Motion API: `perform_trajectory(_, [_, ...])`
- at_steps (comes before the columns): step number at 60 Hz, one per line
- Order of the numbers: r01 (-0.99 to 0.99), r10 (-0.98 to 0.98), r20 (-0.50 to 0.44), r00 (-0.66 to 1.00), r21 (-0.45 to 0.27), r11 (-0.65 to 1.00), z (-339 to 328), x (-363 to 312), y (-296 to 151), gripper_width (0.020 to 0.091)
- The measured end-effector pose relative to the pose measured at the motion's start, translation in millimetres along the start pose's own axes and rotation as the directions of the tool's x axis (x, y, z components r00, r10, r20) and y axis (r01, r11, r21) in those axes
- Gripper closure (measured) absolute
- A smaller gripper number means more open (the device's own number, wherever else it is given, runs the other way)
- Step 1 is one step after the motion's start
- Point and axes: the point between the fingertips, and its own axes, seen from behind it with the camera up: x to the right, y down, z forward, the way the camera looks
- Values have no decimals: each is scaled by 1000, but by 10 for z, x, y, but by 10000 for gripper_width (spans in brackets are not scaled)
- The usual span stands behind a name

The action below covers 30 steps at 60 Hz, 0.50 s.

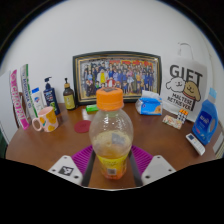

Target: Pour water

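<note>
Gripper view
Bottle: a clear plastic bottle [111, 135] with an orange cap stands upright between the fingers, just above the gap between the pads; it is the landmark for all that follows.
Bottle contents: the upper body looks clear; around the lower part runs a yellow-orange label, and the liquid level cannot be read.
Fingers: the gripper [111, 160] has its two fingers spread, one pink pad [82, 157] at each side of the bottle's lower body; whether the pads press on the bottle or leave a gap cannot be told.
Desk: a brown wooden desk [40, 145] carries everything; the bottle's base is hidden behind the gripper.
Mug: left of the bottle, a yellow and white mug [45, 121] stands upright with its handle toward the bottle; its inside is not visible.
Pump bottle: behind the mug, left of the bottle, a dark pump bottle [50, 93] stands upright.
Small amber bottle: behind the bottle and to its left, a small bottle [69, 97] with a dark cap stands before the frame.
Framed photo: directly behind the bottle, a framed group photo [116, 76] leans at the wall.
Gift bag: right of the bottle and behind it, a white bag marked GIFT [185, 90] stands upright.
Blue box: far right of the bottle, a blue box [205, 122] stands near the desk's edge.
</note>
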Motion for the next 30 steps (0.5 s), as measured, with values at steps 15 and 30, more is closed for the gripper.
perform_trajectory(15, [-1, 1, -31, 1000, 28, 1000, 92, 24, -73, 799])
perform_trajectory(30, [230, -225, -172, 959, 7, 973, 159, -56, -544, 839])
